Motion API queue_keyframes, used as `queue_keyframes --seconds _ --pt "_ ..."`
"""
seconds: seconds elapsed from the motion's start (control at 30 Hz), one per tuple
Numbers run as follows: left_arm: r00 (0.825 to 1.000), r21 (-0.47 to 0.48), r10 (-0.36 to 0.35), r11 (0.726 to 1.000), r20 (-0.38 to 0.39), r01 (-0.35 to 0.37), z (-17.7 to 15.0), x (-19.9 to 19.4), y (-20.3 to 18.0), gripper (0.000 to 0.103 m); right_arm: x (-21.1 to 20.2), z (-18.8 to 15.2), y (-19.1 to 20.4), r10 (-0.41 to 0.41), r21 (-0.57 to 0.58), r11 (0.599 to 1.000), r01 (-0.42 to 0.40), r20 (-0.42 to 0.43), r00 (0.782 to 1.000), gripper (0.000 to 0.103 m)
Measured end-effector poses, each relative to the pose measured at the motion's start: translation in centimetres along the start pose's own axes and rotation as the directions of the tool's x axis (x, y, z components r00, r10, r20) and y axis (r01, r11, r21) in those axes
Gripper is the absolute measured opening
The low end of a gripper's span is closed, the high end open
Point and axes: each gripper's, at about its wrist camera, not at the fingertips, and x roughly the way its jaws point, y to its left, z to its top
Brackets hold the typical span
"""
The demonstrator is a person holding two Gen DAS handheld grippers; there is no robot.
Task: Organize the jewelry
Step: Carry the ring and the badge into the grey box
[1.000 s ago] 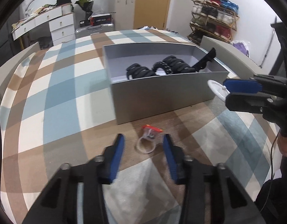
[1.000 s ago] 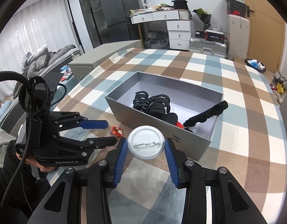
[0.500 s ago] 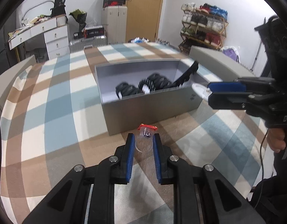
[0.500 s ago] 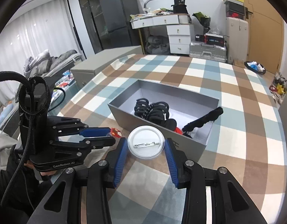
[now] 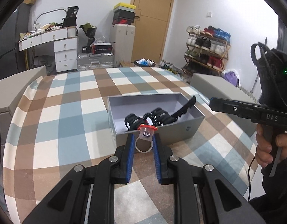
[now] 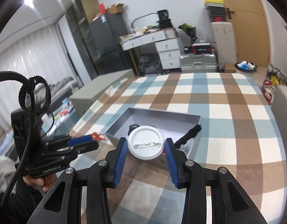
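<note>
Since a second ago: left tool (image 5: 143, 140) has narrowed its blue pads onto the clear plastic ring (image 5: 144, 142) and lifted it off the checked surface (image 5: 72, 115); ring now hangs in the air before the grey box (image 5: 192, 128). Right tool (image 6: 146, 146) has risen too, with the same grip on the white pin badge (image 6: 145, 142).

Item 1 — ring. Clear band, boxy clear top w/ red cap. Light, stiff, smooth, likely slippery; pads squeeze the band at both sides, top free above. Best hold: band sides, as now.

Item 2 — badge. White disc, metal pin across its back, held by the rim between half-closed pads, above the box's near wall. Light, rigid, thin edge; could pivot in the grip.

Item 3 — box contents. Black hair claws (image 5: 136, 120), long black clip (image 5: 182, 110) leaning on the far end.

Writing: "DAS" on right tool body (image 5: 271, 117); "GenRobot.AI", approx., on left tool body (image 6: 52, 169), blurred. Small mark on box front, unreadable.
</note>
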Motion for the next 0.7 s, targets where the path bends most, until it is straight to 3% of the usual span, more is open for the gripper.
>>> queue_keyframes --seconds 0.27,0.7 --pt "0.999 -0.037 0.016 0.999 0.029 -0.015 0.6 0.0 0.6 0.014 -0.8 0.8 -1.7 -0.007 0.081 0.997 0.004 0.038 0.999 0.04" --pt "0.999 -0.076 0.029 0.997 0.04 -0.026 2.0 1.1 0.9 0.014 -0.4 2.4 -2.1 0.016 0.104 0.994 -0.023 0.065 0.998 0.04"
